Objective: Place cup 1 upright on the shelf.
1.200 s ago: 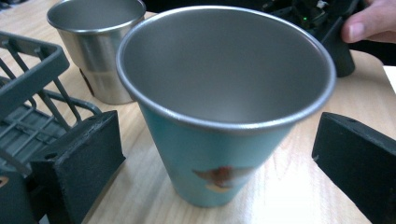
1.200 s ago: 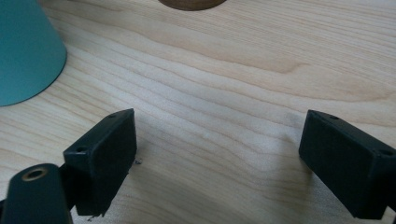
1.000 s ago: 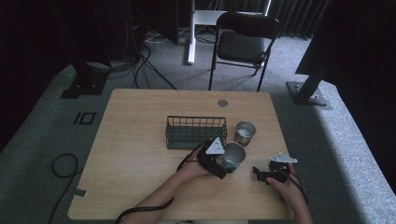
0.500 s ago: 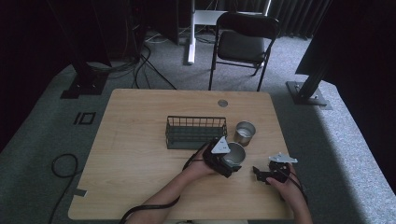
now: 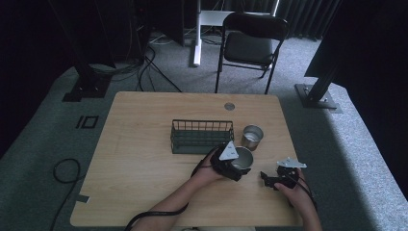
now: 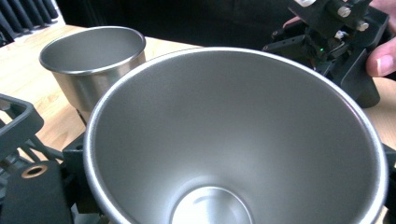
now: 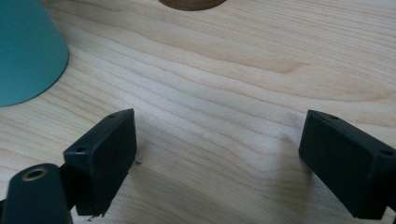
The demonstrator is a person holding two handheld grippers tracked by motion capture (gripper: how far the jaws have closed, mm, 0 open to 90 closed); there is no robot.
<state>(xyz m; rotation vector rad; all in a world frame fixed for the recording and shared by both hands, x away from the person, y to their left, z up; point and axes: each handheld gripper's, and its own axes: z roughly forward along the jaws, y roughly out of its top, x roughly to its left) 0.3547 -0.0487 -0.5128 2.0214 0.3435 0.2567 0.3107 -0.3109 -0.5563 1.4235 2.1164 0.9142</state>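
A steel cup (image 5: 243, 158) is held by my left gripper (image 5: 239, 167), jaws shut on its sides, right of the table's middle. In the left gripper view this cup (image 6: 233, 140) tips its open mouth toward the camera and is empty. A second steel cup (image 5: 251, 136) (image 6: 91, 60) stands upright just beyond it, beside the black wire basket (image 5: 202, 136). My right gripper (image 5: 270, 180) rests low on the table to the right, jaws wide open, with bare wood between them (image 7: 224, 158). The right gripper (image 6: 327, 42) also appears past the held cup's rim.
A corner of the wire basket (image 6: 18, 121) lies close to the held cup. The right gripper view has a teal cone-shaped object (image 7: 28, 51) at upper left and a brown round edge (image 7: 191, 3) at top. A chair (image 5: 250, 43) stands beyond the wooden table (image 5: 139, 159).
My left gripper has shifted slightly to the right with the steel cup. The right gripper has stayed where it was.
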